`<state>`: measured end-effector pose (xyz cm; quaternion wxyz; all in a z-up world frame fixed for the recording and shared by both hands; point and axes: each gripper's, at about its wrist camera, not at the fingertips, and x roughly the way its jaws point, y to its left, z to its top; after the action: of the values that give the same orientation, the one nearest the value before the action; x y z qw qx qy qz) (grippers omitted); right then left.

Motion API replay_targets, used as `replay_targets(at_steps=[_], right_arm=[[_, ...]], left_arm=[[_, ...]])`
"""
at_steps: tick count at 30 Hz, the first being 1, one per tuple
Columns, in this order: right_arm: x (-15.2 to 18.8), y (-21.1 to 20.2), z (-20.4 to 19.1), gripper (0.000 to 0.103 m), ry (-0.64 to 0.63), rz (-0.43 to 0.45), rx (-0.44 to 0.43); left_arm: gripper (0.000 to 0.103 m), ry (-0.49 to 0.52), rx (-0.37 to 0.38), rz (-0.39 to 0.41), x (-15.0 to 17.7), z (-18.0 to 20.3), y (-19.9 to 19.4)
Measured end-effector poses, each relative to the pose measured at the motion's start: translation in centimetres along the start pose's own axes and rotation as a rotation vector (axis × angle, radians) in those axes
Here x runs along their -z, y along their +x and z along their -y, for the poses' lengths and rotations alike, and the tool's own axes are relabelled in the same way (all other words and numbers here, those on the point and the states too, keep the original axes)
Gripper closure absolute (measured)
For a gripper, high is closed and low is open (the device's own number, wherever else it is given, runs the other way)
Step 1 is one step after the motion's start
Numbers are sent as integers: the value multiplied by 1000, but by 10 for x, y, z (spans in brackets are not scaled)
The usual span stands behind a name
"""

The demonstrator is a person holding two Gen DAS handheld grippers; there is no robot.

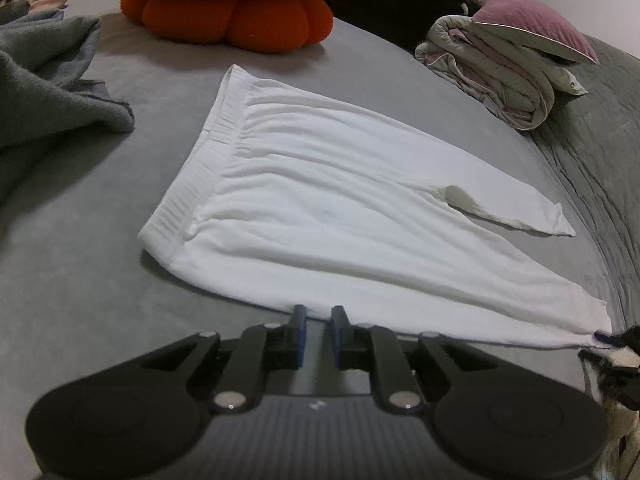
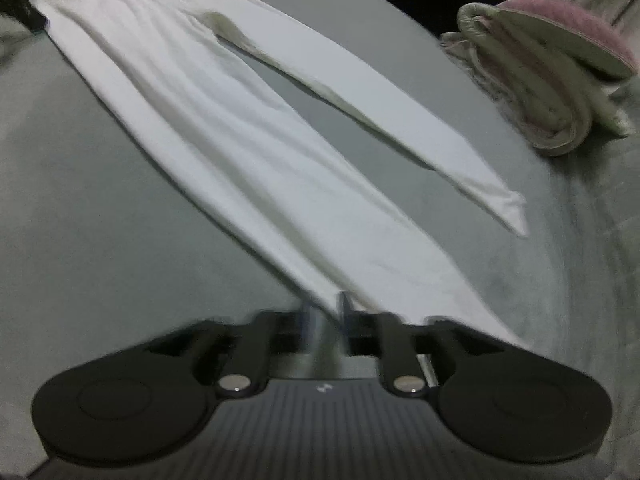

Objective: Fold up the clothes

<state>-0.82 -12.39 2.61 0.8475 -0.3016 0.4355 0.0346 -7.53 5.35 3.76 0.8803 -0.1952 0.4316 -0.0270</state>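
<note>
On the grey bed (image 1: 80,280) the white trousers (image 1: 320,200) lie spread flat, unfolded, both legs apart; the left gripper (image 1: 319,316) and right gripper (image 2: 326,304) stand open, empty, at the near leg, so all folding remains.

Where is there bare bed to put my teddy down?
Bare gray bed lies left of the white pants, and between their two legs. It is crowded near the orange cushion, gray clothes and folded quilt.
</note>
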Motion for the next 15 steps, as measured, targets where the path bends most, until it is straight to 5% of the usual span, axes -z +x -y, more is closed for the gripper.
replay_targets(at_steps=[4,6,7,15], right_arm=[[-2,6,5,55,12,0,-30],[-4,9,9,76,33,-6,-85],[-5,10,11,96,41,-9,-109],[0,0,9,103,46,15,-116]], left_arm=[[88,-9,4,0,-1,-1,0],[86,-2,2,3,0,1,0],[86,1,2,4,0,2,0],[86,-12,-1,2,-2,-3,-2]])
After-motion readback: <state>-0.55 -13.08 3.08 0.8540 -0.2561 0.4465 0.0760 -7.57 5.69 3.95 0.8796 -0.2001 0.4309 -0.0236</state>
